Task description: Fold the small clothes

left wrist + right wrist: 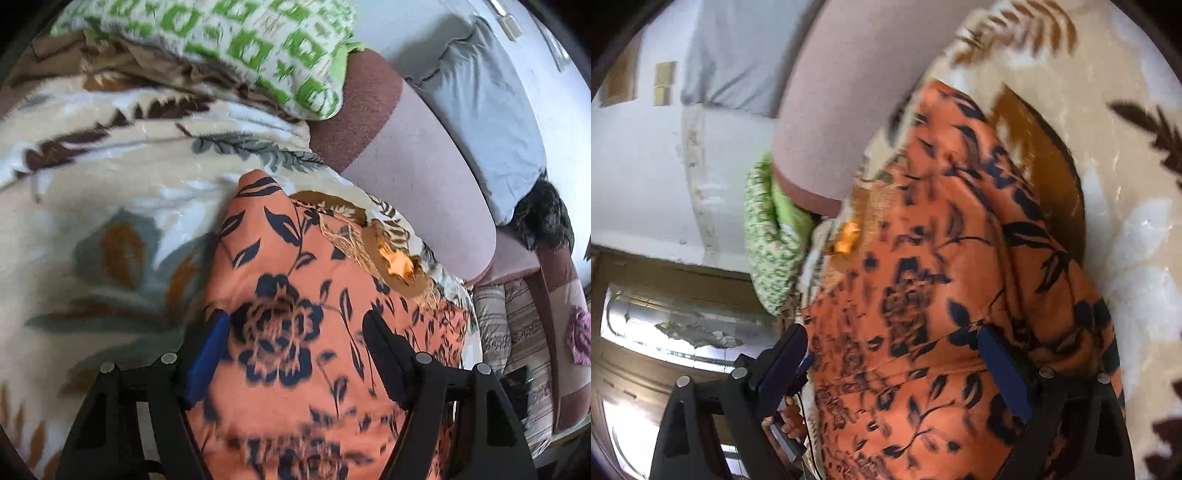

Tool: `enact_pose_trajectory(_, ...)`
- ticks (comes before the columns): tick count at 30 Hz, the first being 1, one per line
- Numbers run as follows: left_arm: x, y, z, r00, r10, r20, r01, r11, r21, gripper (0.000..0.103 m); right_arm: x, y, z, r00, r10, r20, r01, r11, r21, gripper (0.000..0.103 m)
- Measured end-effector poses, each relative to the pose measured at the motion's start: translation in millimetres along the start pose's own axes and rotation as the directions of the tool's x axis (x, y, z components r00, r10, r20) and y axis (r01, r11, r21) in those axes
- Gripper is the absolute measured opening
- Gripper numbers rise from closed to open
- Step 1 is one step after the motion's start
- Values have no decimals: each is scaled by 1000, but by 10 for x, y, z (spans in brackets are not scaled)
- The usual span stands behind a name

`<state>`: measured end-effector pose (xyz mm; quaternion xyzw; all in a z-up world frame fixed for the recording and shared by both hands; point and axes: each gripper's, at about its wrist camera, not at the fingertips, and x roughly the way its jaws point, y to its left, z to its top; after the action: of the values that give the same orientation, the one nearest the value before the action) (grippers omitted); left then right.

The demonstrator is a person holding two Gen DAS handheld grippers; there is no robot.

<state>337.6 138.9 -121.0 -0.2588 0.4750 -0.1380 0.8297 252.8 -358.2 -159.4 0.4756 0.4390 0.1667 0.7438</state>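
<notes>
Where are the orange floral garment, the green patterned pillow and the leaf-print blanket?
orange floral garment (280,325), left wrist view, big dark flower.
green patterned pillow (240,40), left wrist view, its middle.
leaf-print blanket (110,229), left wrist view, bare stretch.

Green-patterned pillow (236,48) blocks beyond; cream blanket (92,192) lies open.

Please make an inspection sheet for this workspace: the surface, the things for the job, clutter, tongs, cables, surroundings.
Surface: cream leaf-print blanket on a bed.
Job's things: orange floral garment lying on the blanket.
Clutter: green-and-white patterned cloth; small orange scrap.
Tongs: left tongs and right tongs both open, straddling the garment, pads not pressing it.
Cables: thin dark cable by a hand.
Surroundings: pink headboard, grey pillow, pale wall.
</notes>
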Motion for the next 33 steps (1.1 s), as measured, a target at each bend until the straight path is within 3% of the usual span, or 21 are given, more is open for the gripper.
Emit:
enact_pose_trajectory(4, -652, -69, -323, 999, -20, 50, 16, 996, 88, 75, -585, 351, -276, 999, -33, -13, 30, 983, -183, 95)
enact_pose_trajectory(6, -1134, -75, -606, 994, 5, 109, -21, 989, 144, 75, -913, 395, -473, 997, -69, -45, 56, 969, -242, 95)
enact_pose_trajectory(9, -1800, -6, -1147, 980, 56, 192, -94, 976, 195, 81, -1490, 247, -838, 987, -140, -76, 116, 958, -261, 95)
enact_pose_trajectory(11, -2095, 100, -1549, 978, 93, 186, -131, 970, 204, 81, -1818, 102, -1116, 981, -170, -91, 146, 963, -225, 95)
enact_pose_trajectory(15, -2186, 310, -2124, 986, 145, 79, -157, 973, 171, 81, -2133, -242, -1625, 962, -215, -166, 190, 970, -150, 95)
enact_pose_trajectory(17, -2138, 372, -2319, 986, 159, 43, -163, 976, 147, 81, -2180, -404, -1794, 962, -199, -188, 181, 977, -111, 95)
enact_pose_trajectory(20, -2017, 423, -2523, 989, 144, 9, -145, 986, 77, 81, -2202, -563, -1865, 964, -201, -172, 195, 980, -50, 95)
enact_pose_trajectory(24, -1833, 487, -2677, 994, 102, -35, -104, 994, -43, 81, -2126, -553, -1878, 970, -171, -172, 163, 985, -61, 93)
enact_pose_trajectory(26, -1742, 521, -2730, 990, 120, -76, -125, 990, -60, 81, -2032, -544, -1922, 964, -183, -193, 171, 982, -80, 86)
enact_pose_trajectory(30, -1715, 528, -2759, 988, 125, -88, -130, 990, -58, 79, -1811, -575, -2003, 943, -248, -223, 238, 969, -70, 32)
enact_pose_trajectory(32, -1732, 532, -2756, 986, 132, -101, -139, 988, -65, 71, -1814, -562, -2015, 946, -243, -215, 235, 970, -61, 32)
enact_pose_trajectory(33, -1734, 536, -2750, 985, 137, -106, -144, 987, -65, 59, -1822, -539, -2013, 949, -233, -212, 224, 972, -64, 32)
